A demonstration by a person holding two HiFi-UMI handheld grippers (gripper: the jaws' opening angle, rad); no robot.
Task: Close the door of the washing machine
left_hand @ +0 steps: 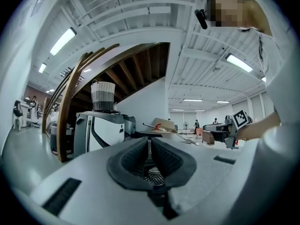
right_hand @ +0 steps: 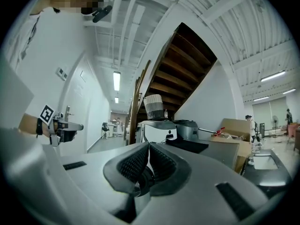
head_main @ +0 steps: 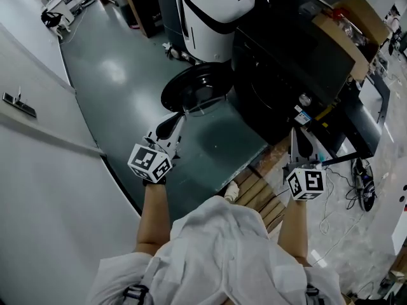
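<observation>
Closed and empty, the left gripper (head_main: 168, 129) and right gripper (head_main: 301, 143) could skid off the open door (head_main: 194, 89) (glossy rim).

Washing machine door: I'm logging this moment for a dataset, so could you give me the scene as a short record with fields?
door: open, swung out from the washing machine over the floor
on top of machine: cardboard box
left gripper: jaws together, nothing between them; close to the door's rim, contact not clear
right gripper: jaws together, nothing between them; in front of the machine
task status: door not yet closed
</observation>
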